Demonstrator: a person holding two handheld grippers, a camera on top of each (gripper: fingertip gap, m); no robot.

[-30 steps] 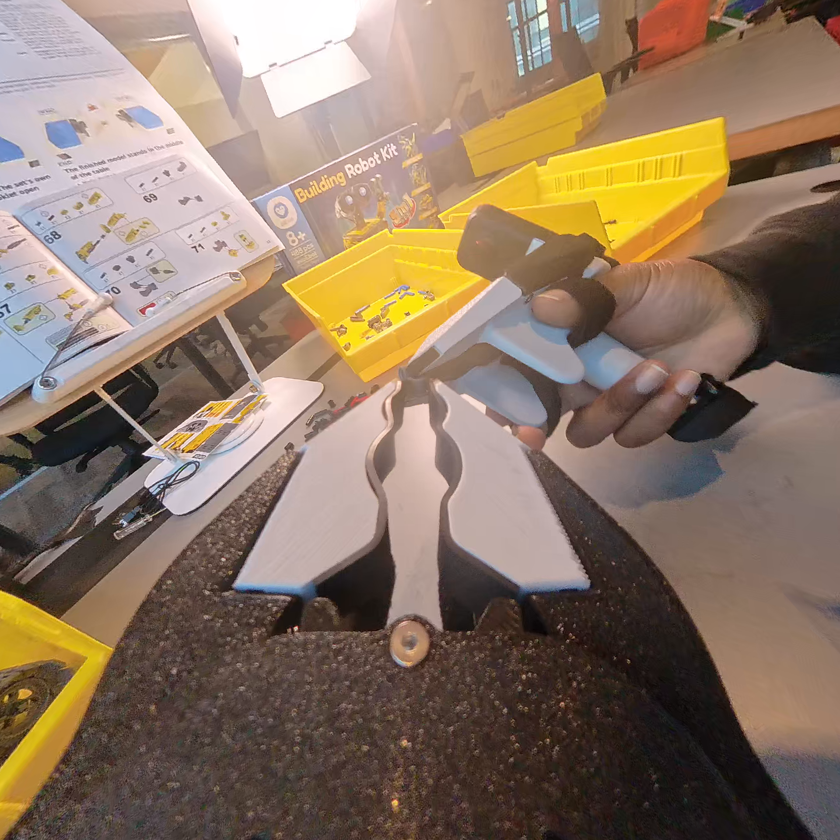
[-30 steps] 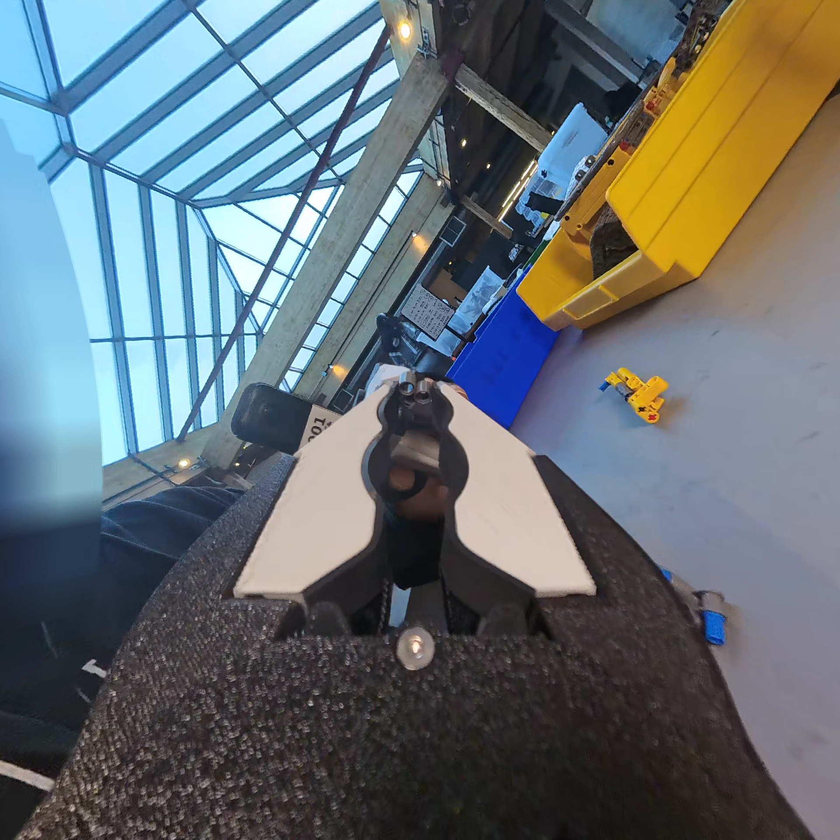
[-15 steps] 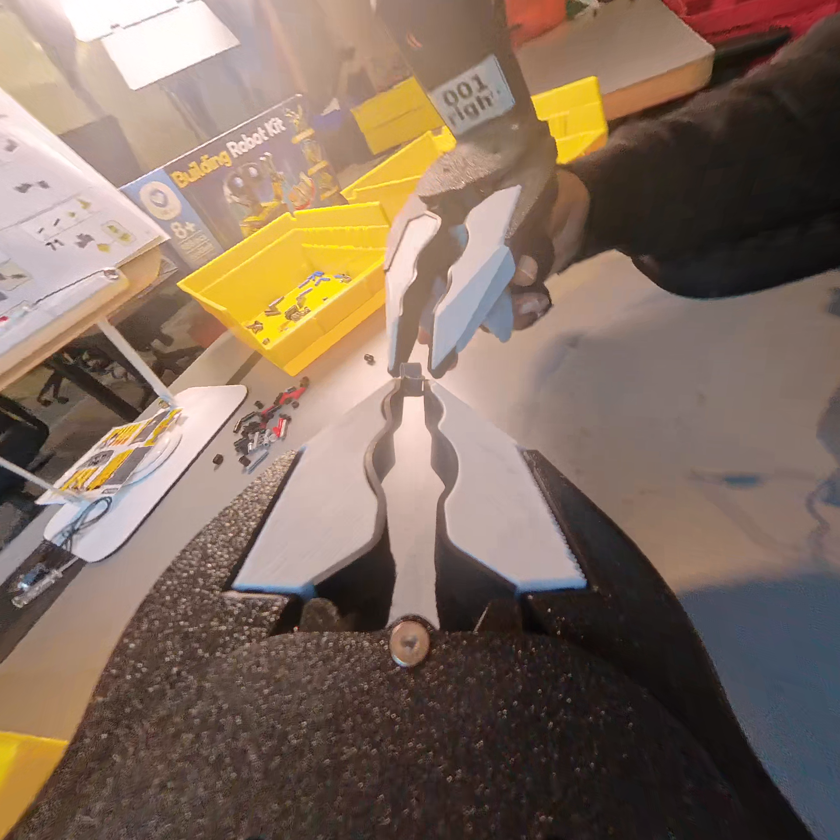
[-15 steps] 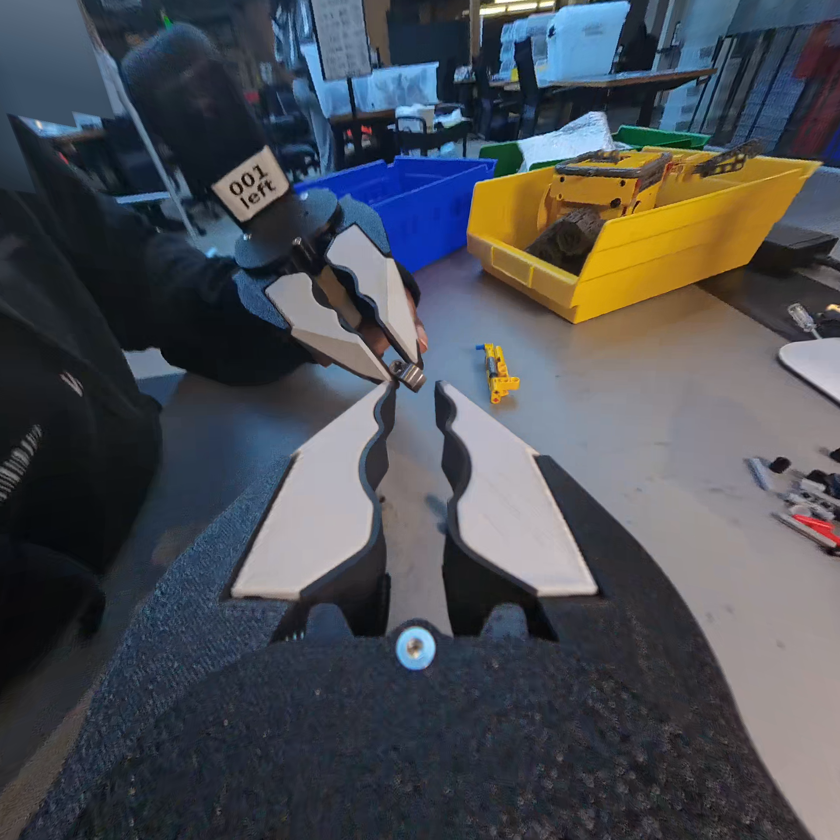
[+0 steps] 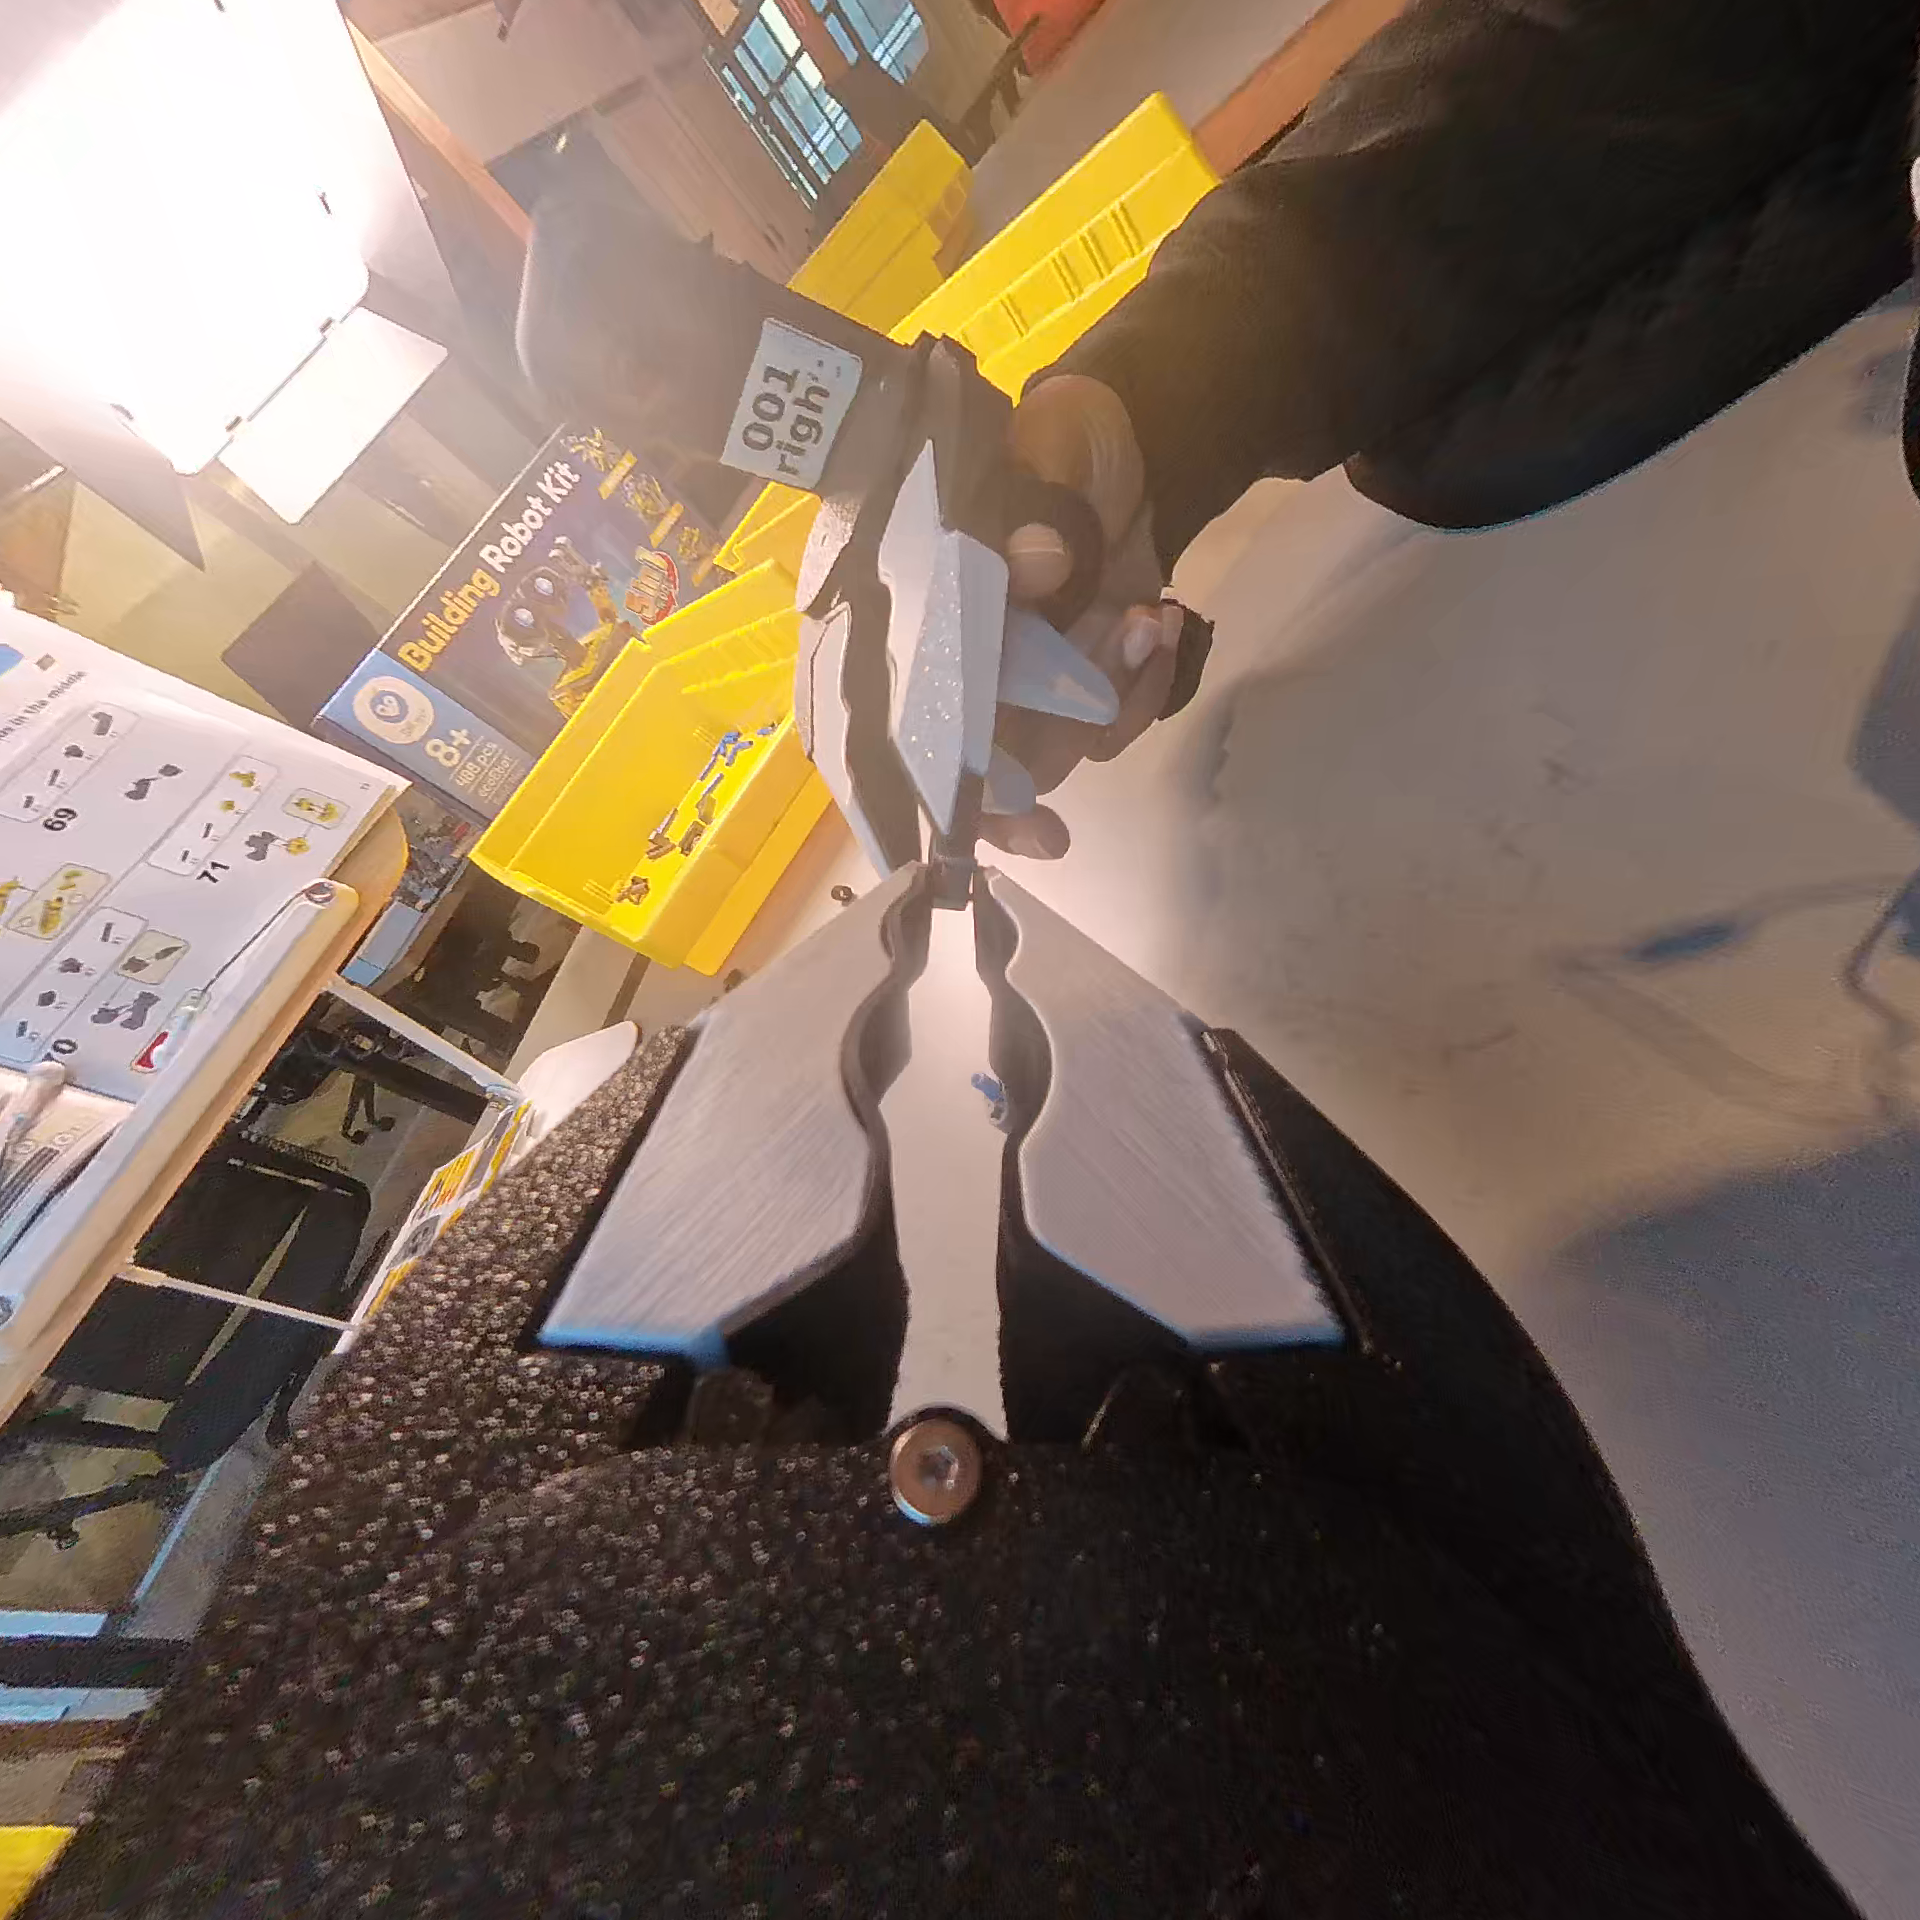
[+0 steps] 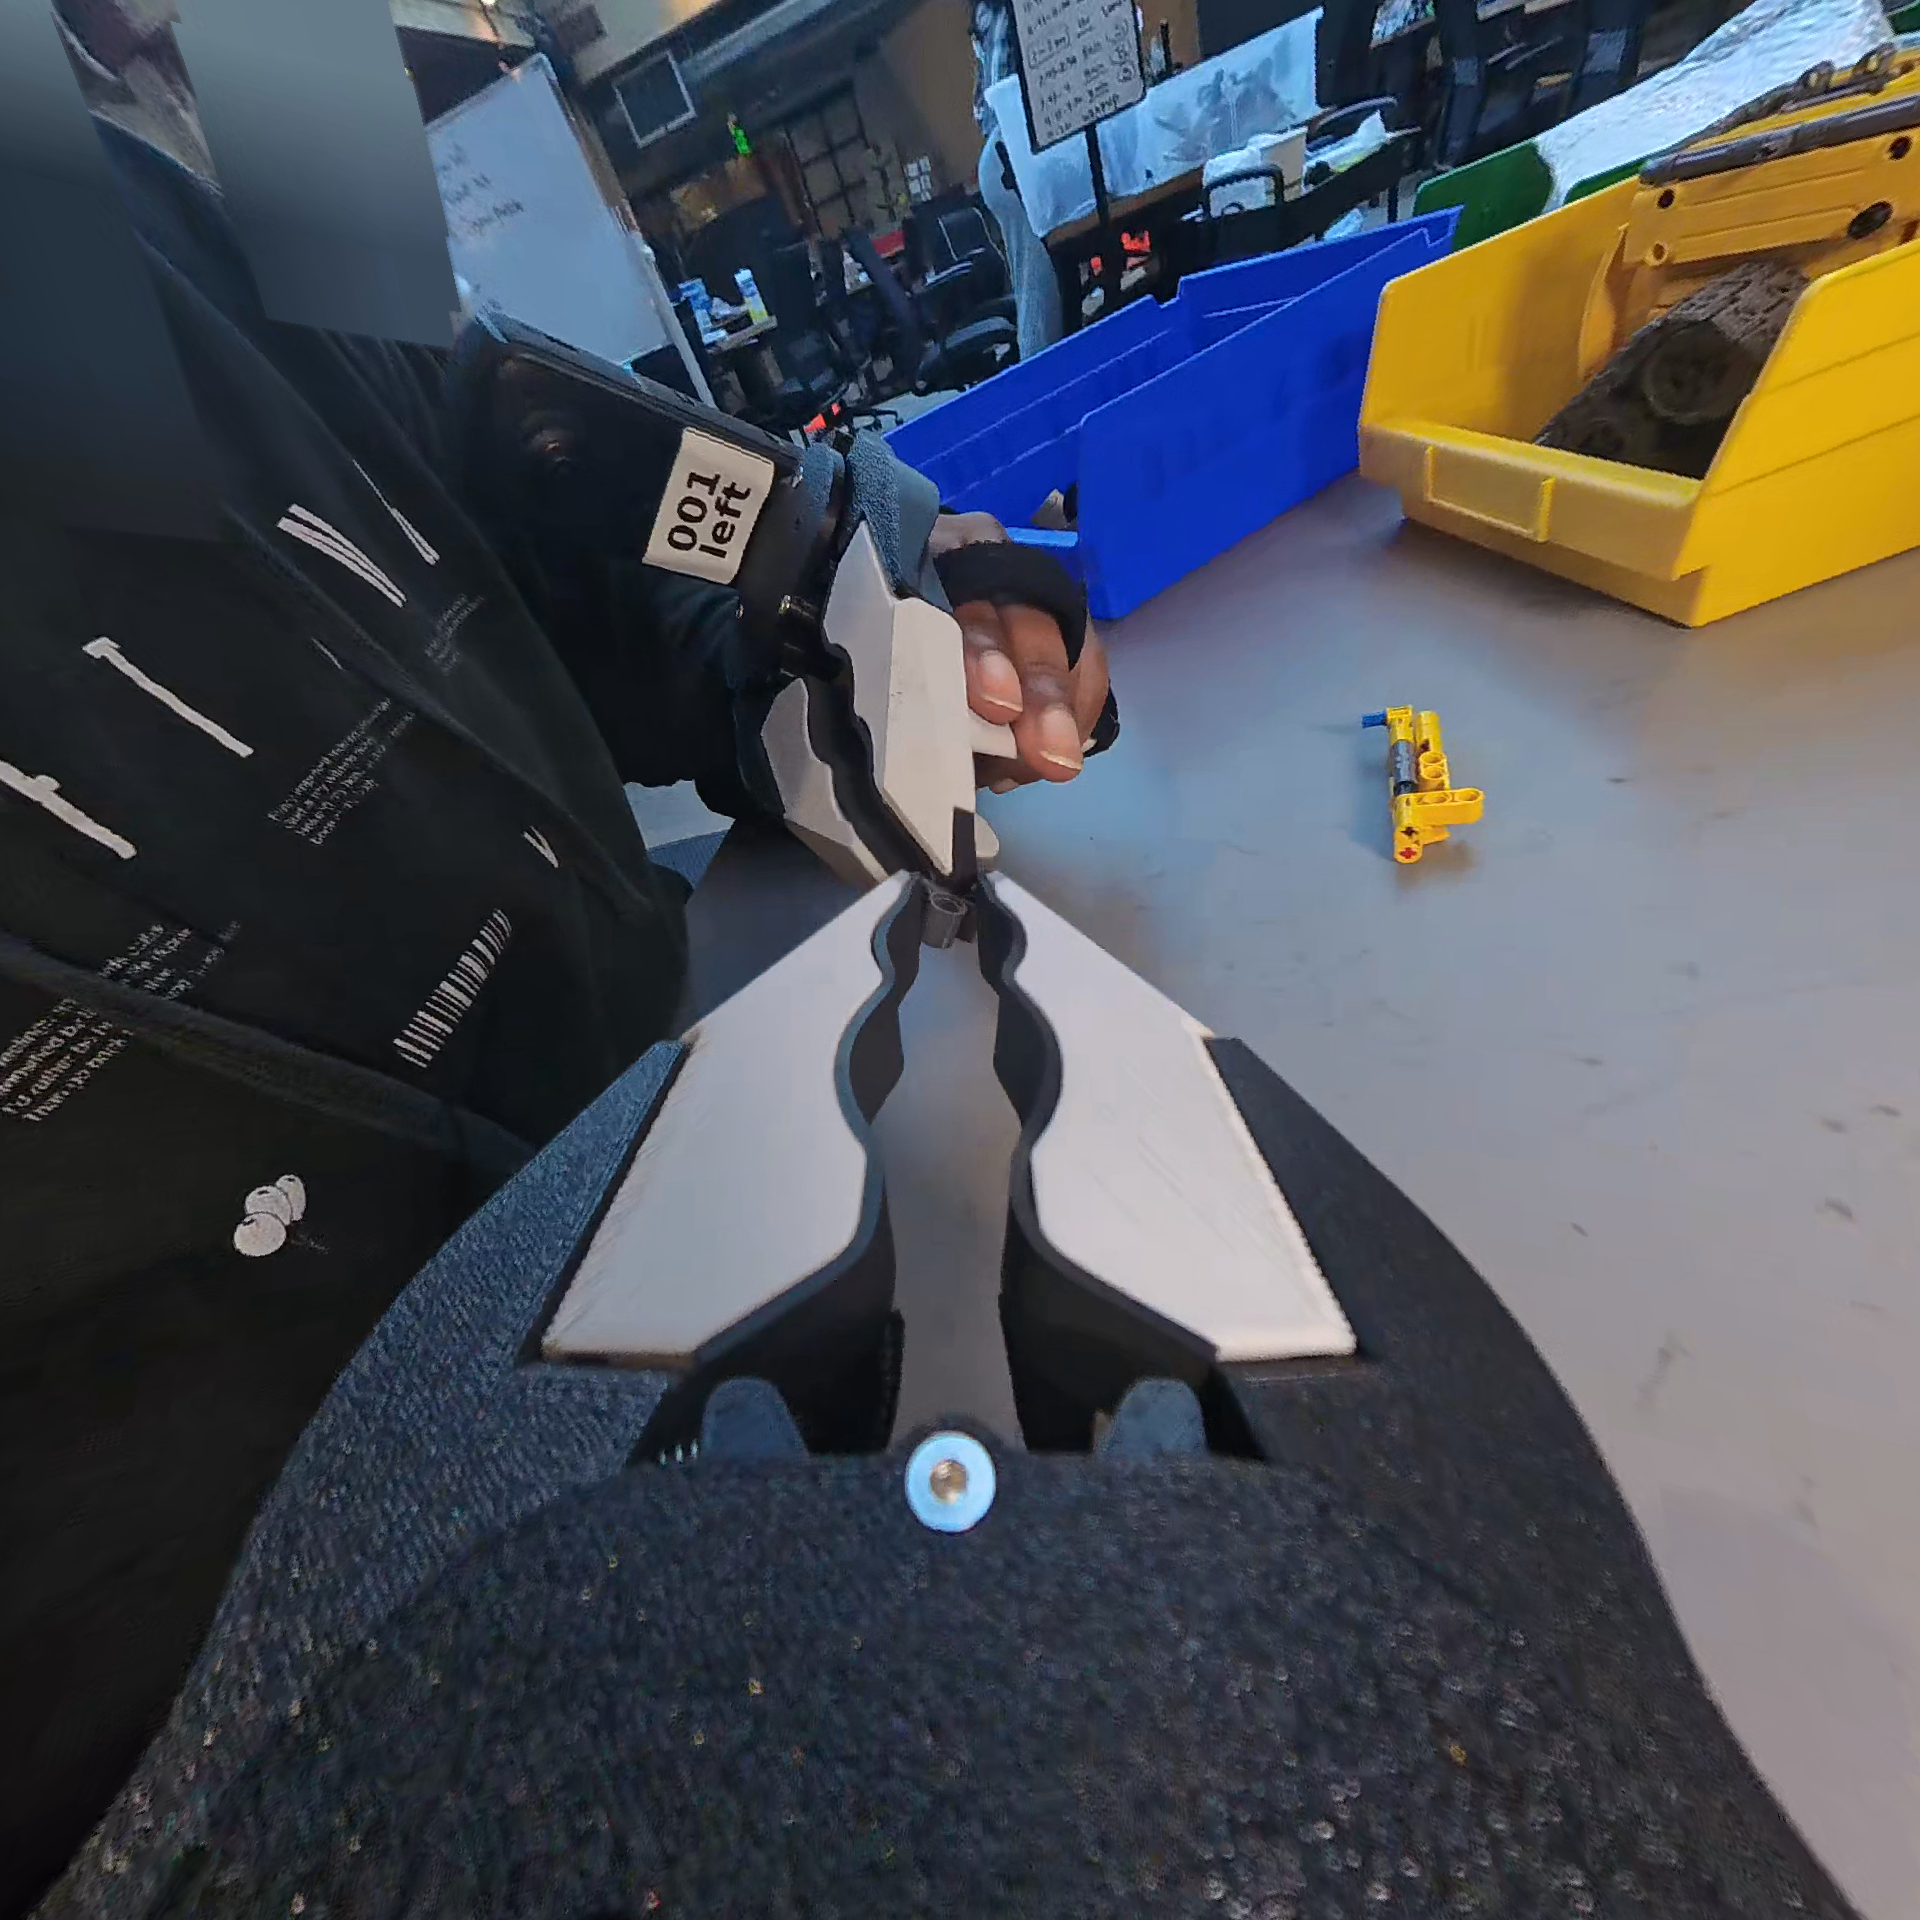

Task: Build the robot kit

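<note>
A small dark grey connector part (image 6: 943, 920) sits where my two grippers meet tip to tip above the grey table (image 6: 1455, 1143). My left gripper (image 5: 948, 896) is shut on this part (image 5: 951, 883). My right gripper (image 6: 945, 902) has its fingers closed against the same part from the opposite side. In the left wrist view the right gripper (image 5: 935, 821) comes down from above, held by a hand (image 5: 1081, 499). In the right wrist view the left gripper (image 6: 961, 857) comes in from the upper left.
A small yellow brick assembly (image 6: 1421, 781) lies on the table to the right. Behind it are a blue bin (image 6: 1195, 436) and a yellow bin (image 6: 1558, 509) with a tracked model. A yellow parts bin (image 5: 644, 831), a kit box (image 5: 520, 623) and an instruction booklet (image 5: 135, 831) stand left. Both grippers' tips are close together, under 4 cm apart.
The right gripper swung down from pointing at the ceiling, came to the left gripper's tip, and closed its open jaws around the small part. The left gripper kept the part and tilted.
</note>
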